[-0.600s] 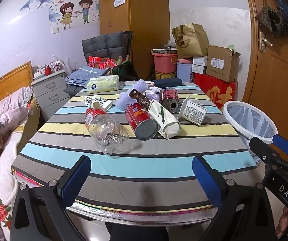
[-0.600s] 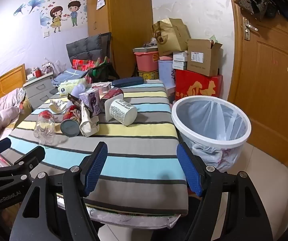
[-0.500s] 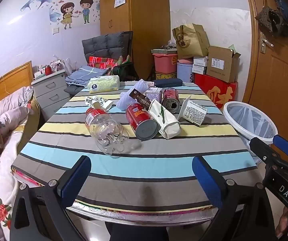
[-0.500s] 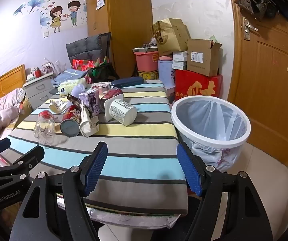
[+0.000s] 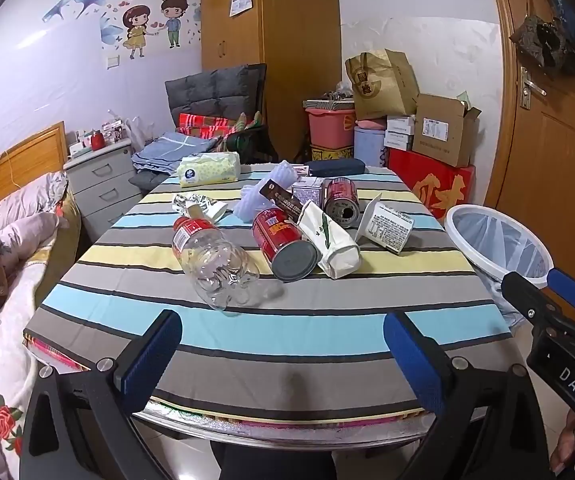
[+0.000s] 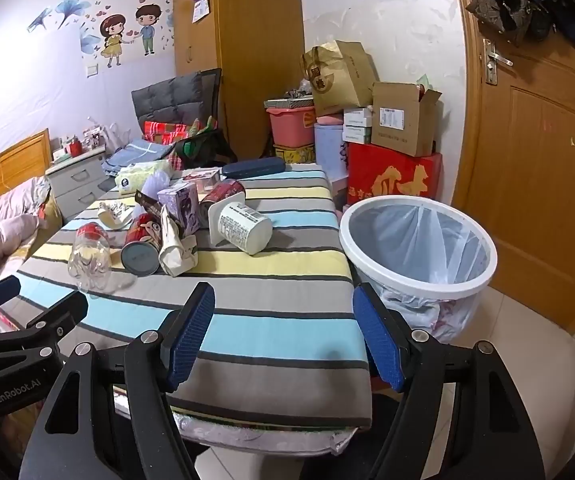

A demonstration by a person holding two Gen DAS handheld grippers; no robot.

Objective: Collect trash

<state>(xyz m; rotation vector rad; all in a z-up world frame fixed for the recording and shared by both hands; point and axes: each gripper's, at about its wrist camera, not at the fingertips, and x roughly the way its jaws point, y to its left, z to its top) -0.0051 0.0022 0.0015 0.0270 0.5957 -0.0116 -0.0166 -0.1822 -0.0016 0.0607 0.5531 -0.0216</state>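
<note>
Left wrist view shows the left gripper [image 5: 279, 352] over the near edge of the counter [image 5: 271, 332], with its fingers [image 5: 149, 354] spread wide and holding nothing. The right gripper [image 6: 283, 336] hangs over the near right corner, and its fingers [image 6: 189, 330] are wide too, with nothing between them.

All the trash lies in a bunch near the middle of the counter. A clear plastic bottle [image 5: 215, 260] lies on its side, closest to the left gripper. Just beside it is a red can [image 5: 285, 244], touching a white crumpled carton [image 5: 331, 240]. Behind those lie a second red can [image 5: 341, 200] and a small purple box [image 6: 183, 204]. A white paper cup [image 6: 245, 226] lies tipped over nearest the right edge. The white bin [image 6: 417, 248] with a thin bag inside stands on the floor just past that right edge.

No piece looks picked up yet, so this seems like the start. A good way is for each side to take its closest piece: the cup for the right one, the bottle for the left. The bottle is round and smooth, so it may roll; grab it across the middle, not the end. The cup is soft, so squeeze gently. Carry each piece right over the bin's ring before letting go, so it falls in the bag.
</note>
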